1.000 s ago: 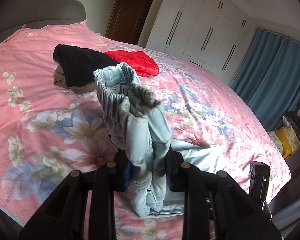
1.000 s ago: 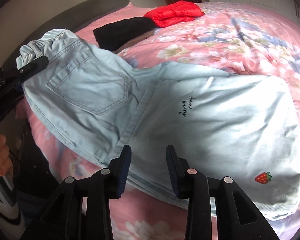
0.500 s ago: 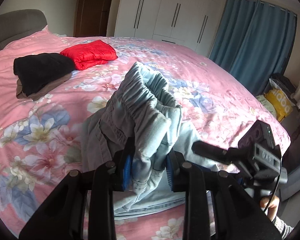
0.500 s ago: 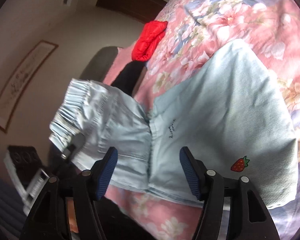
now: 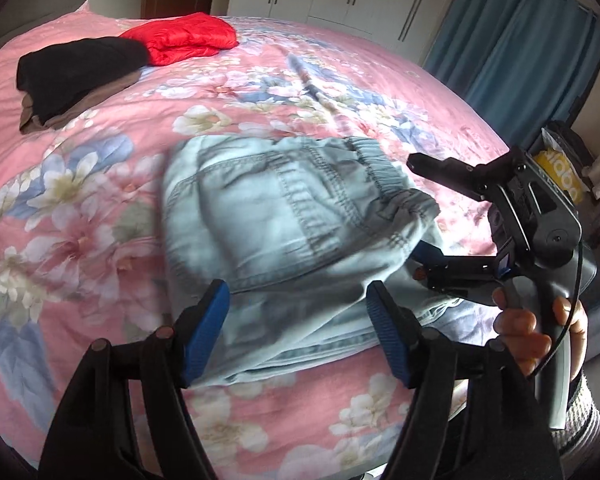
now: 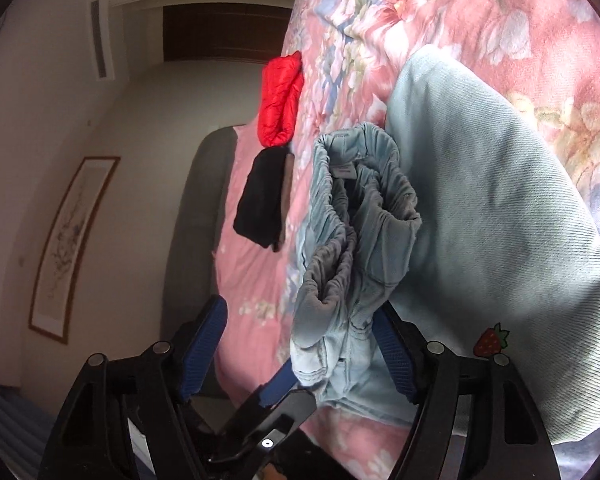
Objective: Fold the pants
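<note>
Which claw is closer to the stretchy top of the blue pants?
The right claw. The pants' waistband bunches right by its fingers. The left claw is open over the folded legs, farther from the waistband.

Both grippers' fingers (image 5: pixel 204 322) spread wide

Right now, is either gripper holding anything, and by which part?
Nothing is clamped. Left gripper and right gripper are both open; the pants' waistband sits loose between the right one's fingers.
</note>
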Tool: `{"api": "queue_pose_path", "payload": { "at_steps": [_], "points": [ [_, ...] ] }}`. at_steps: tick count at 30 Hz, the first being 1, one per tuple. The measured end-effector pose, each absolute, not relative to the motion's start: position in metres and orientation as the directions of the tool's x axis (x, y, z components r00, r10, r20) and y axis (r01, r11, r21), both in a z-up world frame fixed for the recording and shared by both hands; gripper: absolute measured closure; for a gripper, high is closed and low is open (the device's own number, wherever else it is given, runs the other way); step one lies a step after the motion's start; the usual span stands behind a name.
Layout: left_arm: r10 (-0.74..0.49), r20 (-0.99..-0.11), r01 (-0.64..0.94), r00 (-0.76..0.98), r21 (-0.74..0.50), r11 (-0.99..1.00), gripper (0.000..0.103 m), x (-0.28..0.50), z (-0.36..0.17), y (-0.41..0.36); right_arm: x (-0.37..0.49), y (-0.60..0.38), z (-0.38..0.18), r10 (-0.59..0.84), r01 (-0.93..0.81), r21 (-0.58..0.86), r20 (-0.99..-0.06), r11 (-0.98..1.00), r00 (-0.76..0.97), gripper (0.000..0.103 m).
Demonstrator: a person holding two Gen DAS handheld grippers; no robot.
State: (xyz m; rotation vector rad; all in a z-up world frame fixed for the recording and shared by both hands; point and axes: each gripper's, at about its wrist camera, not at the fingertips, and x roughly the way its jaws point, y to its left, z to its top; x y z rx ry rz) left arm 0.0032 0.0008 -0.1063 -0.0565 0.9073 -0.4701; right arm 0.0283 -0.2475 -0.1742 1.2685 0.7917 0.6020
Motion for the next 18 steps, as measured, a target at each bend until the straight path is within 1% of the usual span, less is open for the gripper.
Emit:
{"api": "queue_pose_path", "payload": {
  "at_steps": [3, 5, 6, 7, 9, 10, 12, 14, 18],
  "points": [
    [-0.408, -0.741, 0.285, 0.533, -0.297, 0.911, 0.03, 0.002, -0.112, 0.033, 0.031, -0.244, -0.172, 0.72, 0.092, 0.949, -0.29, 0.302, 0.631, 0.03],
    [-0.409, -0.74, 0.24, 0.534, -0.332, 0.913, 0.03, -0.001, -0.116, 0.05, 0.035, -0.236, -0.169, 0.675, 0.13, 0.911, -0.379, 0.39, 0.633, 0.036],
    [-0.407, -0.743, 0.221, 0.531, -0.342, 0.913, 0.03, -0.002, -0.118, 0.056, 0.038, -0.232, -0.167, 0.648, 0.141, 0.888, -0.421, 0.439, 0.634, 0.047],
    [-0.404, -0.746, 0.206, 0.529, -0.349, 0.914, 0.03, -0.003, -0.12, 0.061, 0.041, -0.228, -0.167, 0.625, 0.142, 0.866, -0.452, 0.48, 0.637, 0.061],
    [-0.398, -0.751, 0.186, 0.527, -0.355, 0.916, 0.03, -0.003, -0.123, 0.068, 0.041, -0.223, -0.164, 0.583, 0.134, 0.827, -0.49, 0.547, 0.648, 0.075],
    [-0.396, -0.753, 0.18, 0.525, -0.356, 0.917, 0.03, -0.004, -0.124, 0.07, 0.038, -0.222, -0.161, 0.57, 0.117, 0.815, -0.492, 0.568, 0.658, 0.079],
    [-0.395, -0.757, 0.174, 0.521, -0.358, 0.917, 0.03, -0.003, -0.126, 0.072, 0.029, -0.221, -0.146, 0.536, 0.058, 0.778, -0.482, 0.625, 0.693, 0.081],
    [-0.398, -0.755, 0.173, 0.521, -0.363, 0.915, 0.03, -0.003, -0.127, 0.072, 0.019, -0.22, -0.13, 0.492, 0.02, 0.733, -0.477, 0.68, 0.728, 0.081],
    [-0.402, -0.762, 0.178, 0.508, -0.364, 0.914, 0.03, -0.002, -0.132, 0.069, 0.0, -0.24, -0.122, 0.401, 0.048, 0.691, -0.473, 0.721, 0.784, 0.081]
  ]
}}
